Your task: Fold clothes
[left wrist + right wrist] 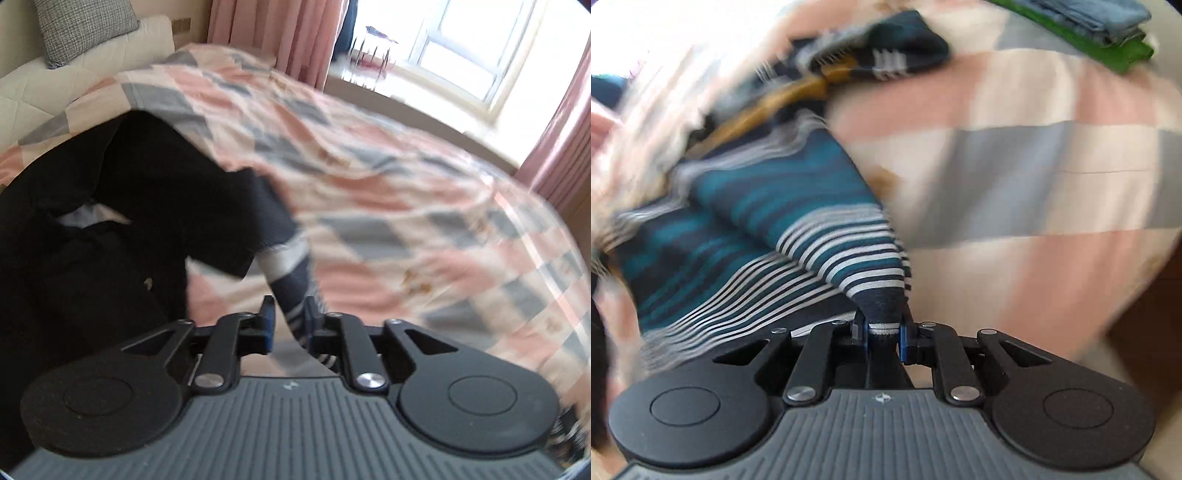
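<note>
A striped garment [798, 206] in teal, navy and white lies bunched on the checked bedspread [1015, 166]. My right gripper [882, 328] is shut on its dark hem, and the cloth rises taut from the jaws. In the left wrist view another part of the striped garment [291, 280] runs as a narrow stretched band between the fingers of my left gripper [290, 321], which are shut on it. A black garment [110, 221] lies crumpled on the left of the bedspread [406, 206], over the far end of the striped band. Both views are blurred.
A folded pile of green and blue clothes [1108, 29] sits at the far right of the bed. A grey checked pillow [85, 26] leans on the cream headboard. Pink curtains [280, 29] and a bright window [461, 48] stand beyond the bed.
</note>
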Available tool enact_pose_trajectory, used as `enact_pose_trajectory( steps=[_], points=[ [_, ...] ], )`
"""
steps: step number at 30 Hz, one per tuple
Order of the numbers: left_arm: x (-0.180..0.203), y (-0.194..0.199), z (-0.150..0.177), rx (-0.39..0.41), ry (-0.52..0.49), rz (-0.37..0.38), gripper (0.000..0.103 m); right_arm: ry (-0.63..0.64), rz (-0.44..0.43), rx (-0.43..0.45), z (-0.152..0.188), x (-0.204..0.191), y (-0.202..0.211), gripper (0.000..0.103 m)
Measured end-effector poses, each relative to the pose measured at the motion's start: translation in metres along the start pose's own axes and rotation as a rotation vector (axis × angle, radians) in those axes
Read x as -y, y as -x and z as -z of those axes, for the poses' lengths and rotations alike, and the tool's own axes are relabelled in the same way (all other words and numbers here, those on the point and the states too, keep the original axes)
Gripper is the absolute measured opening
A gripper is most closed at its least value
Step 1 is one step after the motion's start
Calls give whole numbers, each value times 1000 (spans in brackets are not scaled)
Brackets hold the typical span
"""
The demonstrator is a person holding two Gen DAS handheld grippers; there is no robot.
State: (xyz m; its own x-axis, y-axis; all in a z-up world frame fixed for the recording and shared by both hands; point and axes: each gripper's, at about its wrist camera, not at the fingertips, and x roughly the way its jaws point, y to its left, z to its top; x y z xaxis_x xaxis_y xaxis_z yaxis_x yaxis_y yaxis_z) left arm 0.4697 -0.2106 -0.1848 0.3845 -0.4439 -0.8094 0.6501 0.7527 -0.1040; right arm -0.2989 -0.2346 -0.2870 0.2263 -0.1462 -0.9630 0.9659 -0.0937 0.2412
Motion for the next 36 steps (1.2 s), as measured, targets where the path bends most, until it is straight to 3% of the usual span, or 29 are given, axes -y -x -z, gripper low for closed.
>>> enact_pose_trajectory(
  steps=[1,2,3,7,9,12,14,15,18,20,21,22,23,24,25,26,27,31,33,36],
  points=[
    [3,-5,23,-35,-22,-26,44,-17,8,-25,2,5,-2,26],
    [5,-9,49,-71,-36,-44,45,-23,14,-25,7,5,-5,30],
    [4,-13,79,-136,-18,-17,45,-28,21,-24,11,4,-7,39],
    [7,-13,210,-431,126,195,44,-6,58,-7,24,3,-19,56],
    [27,-2,272,-571,141,346,44,-3,53,3,29,12,-20,63],
    [68,18,345,-716,107,518,47,5,50,2,31,20,-20,69],
    [91,26,374,-718,87,541,57,0,33,0,26,42,-24,70],
    [99,27,384,-700,91,539,68,-2,19,2,25,47,-24,70],
    [117,20,402,-660,138,518,71,8,-28,25,20,53,-24,77],
    [127,12,409,-661,147,503,58,11,-68,24,17,58,-26,81],
    [132,10,412,-665,136,495,25,17,-87,18,15,61,-28,81],
    [138,11,415,-674,116,490,6,29,-102,9,15,63,-31,81],
    [142,17,415,-661,94,480,5,42,-117,-1,14,65,-34,81],
    [143,27,412,-632,73,478,5,59,-133,-18,14,67,-38,74],
    [142,41,407,-601,63,483,5,78,-164,-44,14,69,-40,42],
    [136,59,402,-572,73,498,5,97,-196,-70,13,72,-42,20],
    [129,79,397,-544,90,517,5,104,-223,-101,12,75,-42,8],
    [104,157,399,-436,59,433,5,166,-350,-128,1,92,-10,7],
    [95,165,418,-469,122,397,6,196,-407,-162,-2,103,6,7],
    [97,147,461,-569,132,242,15,246,-386,-223,10,113,8,7]
  ],
)
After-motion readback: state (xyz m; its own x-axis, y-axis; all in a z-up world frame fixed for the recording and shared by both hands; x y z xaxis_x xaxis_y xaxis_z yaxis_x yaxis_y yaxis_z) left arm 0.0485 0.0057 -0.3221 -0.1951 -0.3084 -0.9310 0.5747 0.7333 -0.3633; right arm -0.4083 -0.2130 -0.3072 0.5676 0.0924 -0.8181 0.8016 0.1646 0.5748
